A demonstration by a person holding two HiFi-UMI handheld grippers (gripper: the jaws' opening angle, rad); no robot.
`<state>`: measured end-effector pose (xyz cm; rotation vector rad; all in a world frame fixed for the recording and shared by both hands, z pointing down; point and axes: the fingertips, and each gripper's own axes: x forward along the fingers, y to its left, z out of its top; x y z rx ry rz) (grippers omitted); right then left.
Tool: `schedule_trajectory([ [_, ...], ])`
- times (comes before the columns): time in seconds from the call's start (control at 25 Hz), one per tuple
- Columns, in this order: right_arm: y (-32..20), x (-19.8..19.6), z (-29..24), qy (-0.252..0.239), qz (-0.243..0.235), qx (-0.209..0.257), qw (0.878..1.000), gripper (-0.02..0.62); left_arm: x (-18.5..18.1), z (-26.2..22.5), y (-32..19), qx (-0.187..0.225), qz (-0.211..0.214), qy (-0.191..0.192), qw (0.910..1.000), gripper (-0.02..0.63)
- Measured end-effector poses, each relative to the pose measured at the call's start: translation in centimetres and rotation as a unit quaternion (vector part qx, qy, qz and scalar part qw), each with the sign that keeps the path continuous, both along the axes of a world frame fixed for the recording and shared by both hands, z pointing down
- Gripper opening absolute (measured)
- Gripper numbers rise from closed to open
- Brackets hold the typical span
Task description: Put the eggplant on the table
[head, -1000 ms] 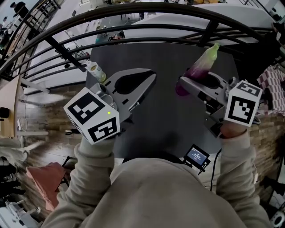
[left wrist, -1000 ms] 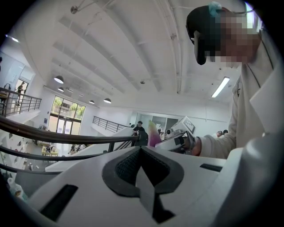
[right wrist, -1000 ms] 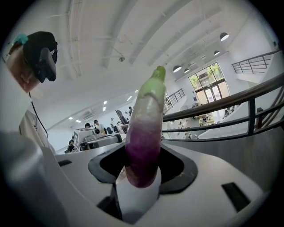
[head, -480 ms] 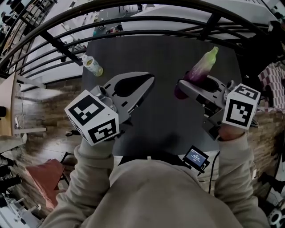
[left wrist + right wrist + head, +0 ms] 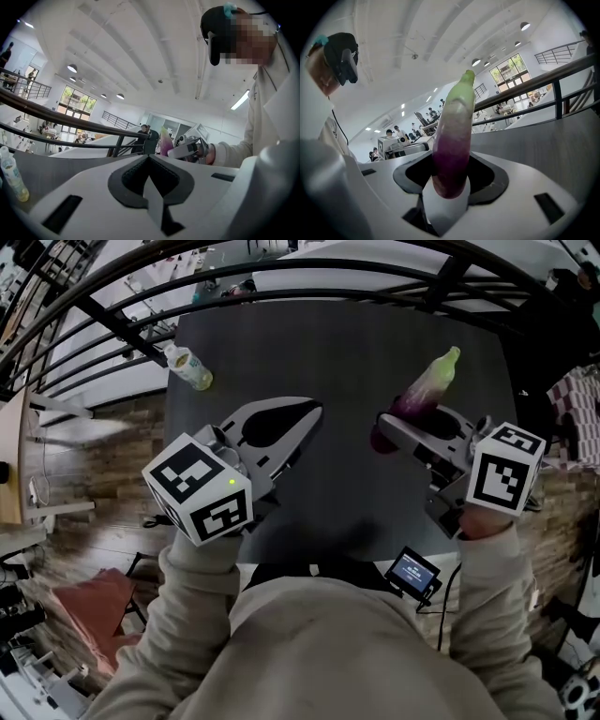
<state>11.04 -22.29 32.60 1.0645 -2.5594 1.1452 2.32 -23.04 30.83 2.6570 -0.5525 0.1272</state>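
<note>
A purple eggplant [image 5: 427, 388] with a pale green tip is held above the dark table [image 5: 347, 343], tip pointing to the far right. My right gripper [image 5: 382, 430] is shut on its purple thick end. The right gripper view has the eggplant [image 5: 452, 136] rising out from between the jaws of the right gripper [image 5: 449, 180]. My left gripper [image 5: 315, 412] hangs over the table's left half, shut, with nothing between its touching tips. In the left gripper view the left gripper [image 5: 149, 157] points across the table toward the eggplant [image 5: 165, 140].
A small clear bottle [image 5: 187, 367] lies at the table's far left corner and also shows as the bottle [image 5: 11, 176] at the left gripper view's left edge. Black railings [image 5: 122, 329] curve behind the table. A small screen device [image 5: 413, 570] sits at the near edge.
Both grippers have sunk toward the table, rolling slightly. The eggplant stays in the right gripper's grip and the left gripper stays shut.
</note>
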Motion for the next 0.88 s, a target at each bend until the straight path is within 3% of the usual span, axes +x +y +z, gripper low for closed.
schedule_trajectory([
  [0.4,1.2,-0.3,5.2,0.006,-0.004,-0.045,0.999,0.224,-0.3,4.6,1.0,-0.029,-0.006,-0.007,0.9995,0.006],
  [0.72,2.2,-0.4,10.8,0.042,-0.018,-0.092,0.995,0.224,-0.8,8.4,1.8,-0.029,-0.018,-0.009,0.9994,0.006],
  [0.88,3.3,-0.5,13.1,0.046,-0.021,-0.119,0.992,0.224,-0.7,10.9,2.9,-0.032,-0.013,-0.03,0.9989,0.006],
])
